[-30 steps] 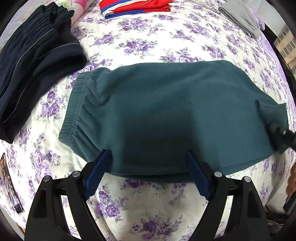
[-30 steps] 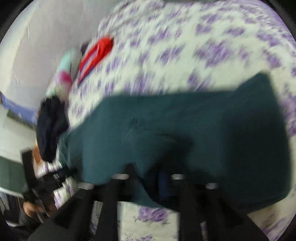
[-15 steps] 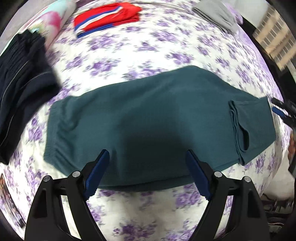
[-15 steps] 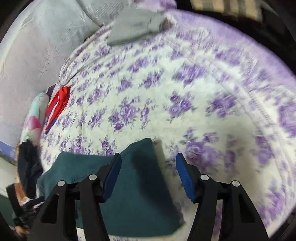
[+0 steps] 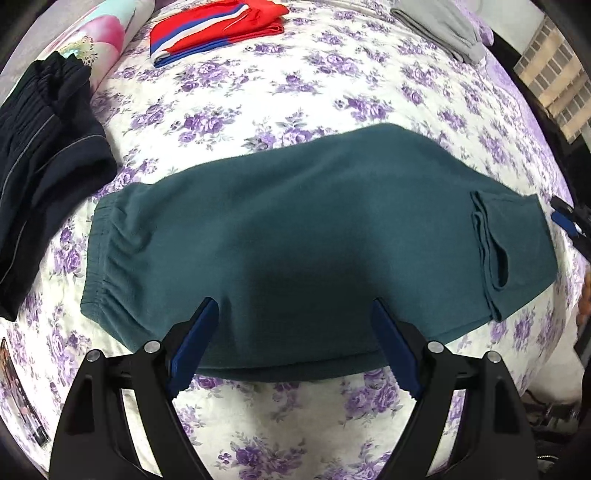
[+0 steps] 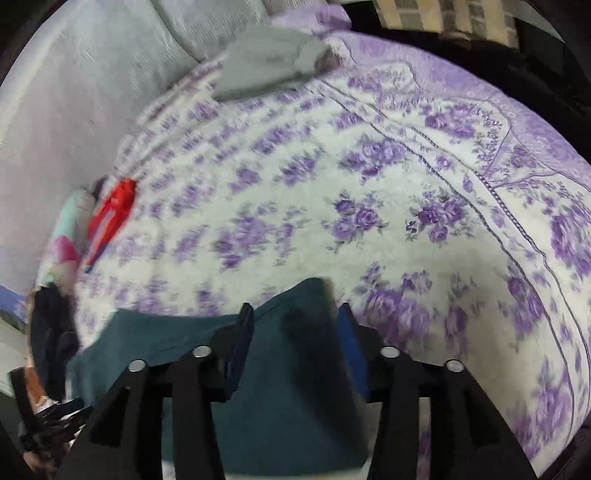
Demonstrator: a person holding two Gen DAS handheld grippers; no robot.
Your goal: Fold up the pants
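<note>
Teal pants lie folded flat on the flowered bedspread, with the elastic waistband at the left and the leg cuffs doubled back on top at the right. My left gripper hovers open over the pants' near edge, with nothing between its blue pads. My right gripper hangs above the folded end of the pants. Its jaws are closing and the cloth lies below them, not pinched. The right gripper's tip shows just past the pants' right end.
A dark navy garment lies folded at the left. A red, white and blue one and a grey one lie at the far side, and a pastel pillow at the far left. The bed's edge curves along the right.
My right gripper has let go of the leg end, drawn back off the pants toward their right end, and its jaws have narrowed. The left gripper has barely shifted and stays wide.
</note>
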